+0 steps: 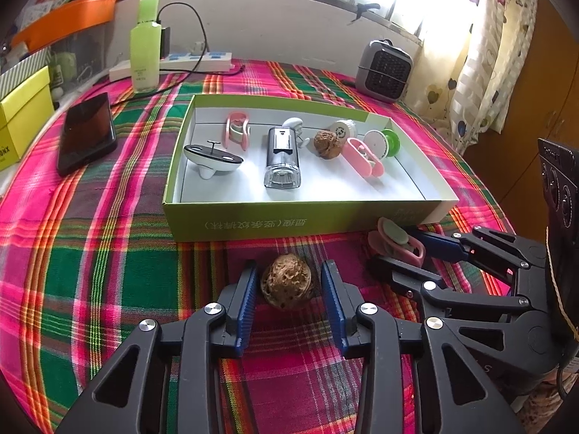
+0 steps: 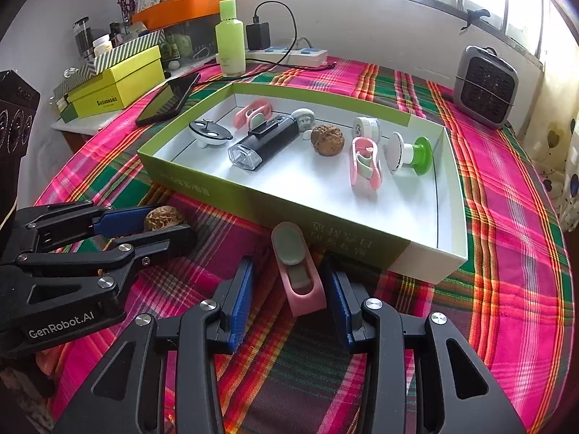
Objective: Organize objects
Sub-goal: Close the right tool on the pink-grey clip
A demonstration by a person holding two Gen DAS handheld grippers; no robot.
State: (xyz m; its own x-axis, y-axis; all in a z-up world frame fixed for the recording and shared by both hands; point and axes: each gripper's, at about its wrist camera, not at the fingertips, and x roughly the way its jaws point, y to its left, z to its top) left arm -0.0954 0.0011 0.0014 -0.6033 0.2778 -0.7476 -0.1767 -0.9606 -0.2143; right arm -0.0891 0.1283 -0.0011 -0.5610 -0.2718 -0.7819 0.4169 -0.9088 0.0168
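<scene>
Walnut (image 1: 287, 282) between parted left gripper (image 1: 291, 302) pads — untouched

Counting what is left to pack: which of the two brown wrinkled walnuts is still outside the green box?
The brown wrinkled walnut on the plaid cloth between the left gripper's blue pads; the other walnut already lies inside the green box.

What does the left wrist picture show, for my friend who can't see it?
A walnut sits on a pink plaid tablecloth between the open left tongs, whose blue pads don't touch it. Behind it, a green box holds another walnut, pink clips and small gadgets. At right, the right tongs frame a pink clip.
</scene>
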